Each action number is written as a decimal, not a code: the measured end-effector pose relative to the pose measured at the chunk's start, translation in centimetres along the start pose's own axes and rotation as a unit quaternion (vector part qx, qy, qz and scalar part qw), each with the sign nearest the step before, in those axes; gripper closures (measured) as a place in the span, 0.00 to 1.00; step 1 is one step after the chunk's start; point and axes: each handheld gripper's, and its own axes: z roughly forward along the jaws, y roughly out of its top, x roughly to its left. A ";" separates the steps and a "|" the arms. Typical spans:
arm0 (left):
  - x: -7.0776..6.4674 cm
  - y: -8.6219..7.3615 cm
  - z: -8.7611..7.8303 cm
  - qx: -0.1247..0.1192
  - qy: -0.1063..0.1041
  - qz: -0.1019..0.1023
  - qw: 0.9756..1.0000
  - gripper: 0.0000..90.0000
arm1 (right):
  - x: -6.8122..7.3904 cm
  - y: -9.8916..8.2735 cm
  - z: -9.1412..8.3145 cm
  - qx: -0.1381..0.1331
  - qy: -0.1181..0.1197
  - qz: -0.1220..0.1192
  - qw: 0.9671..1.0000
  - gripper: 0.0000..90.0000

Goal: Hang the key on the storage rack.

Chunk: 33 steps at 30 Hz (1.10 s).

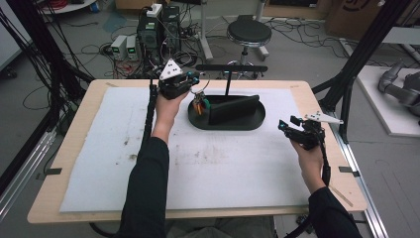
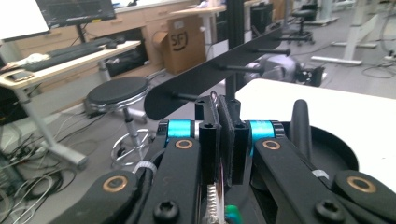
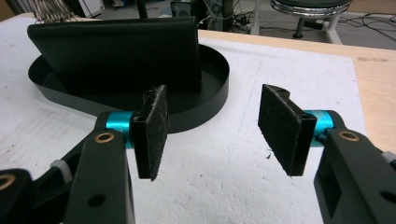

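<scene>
Up at the far side of the white mat (image 1: 124, 163), the left gripper (image 1: 194, 79) hangs over the left end of the black oval tray (image 1: 233, 125); its jaws are pressed together on a thin metal ring, and a bunch of keys (image 1: 199, 102) with orange and green tags dangles from that ring, down into the tray's left end; in the left gripper view the two black pads (image 2: 232, 135) meet flat with the wire ring (image 2: 214, 98) rising just above them, and a coiled spring and a green tag show low between the gripper's arms; whether the keys touch the tray floor I cannot tell. Just behind the tray stands a black rack, a slim post carrying a horizontal bar (image 1: 232, 68) with short pegs; in the left gripper view that bar (image 2: 205, 77) runs slantwise close ahead of the closed jaws, its pegs pointing outward. Inside the tray a black wallet (image 1: 233, 109) leans upright on its long edge; the right gripper view shows it (image 3: 116, 51) standing against the tray's wall (image 3: 205, 112). The right gripper (image 1: 288, 124) is held near the mat's right edge, well apart from the tray; its jaws stand wide open with nothing between them, and the pads (image 3: 152, 130) frame bare white mat (image 3: 219, 163); the wooden table (image 1: 74, 144) edges the mat all round.
</scene>
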 end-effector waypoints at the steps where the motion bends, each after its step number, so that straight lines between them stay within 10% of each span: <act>1: 0.1 0.0 0.0 -0.001 -0.001 -0.001 1.000 0.96 | 0.0 0.0 0.0 0.001 0.000 -0.002 1.000 0.49; 21: -0.2 -0.3 0.9 0.021 0.020 -0.004 1.000 0.95 | 0.0 0.0 -0.1 0.000 -0.001 -0.002 1.000 0.49; 33: -0.5 -1.0 0.3 0.063 0.079 0.009 0.995 0.67 | -0.2 -0.2 -0.2 0.000 -0.001 0.002 1.000 0.49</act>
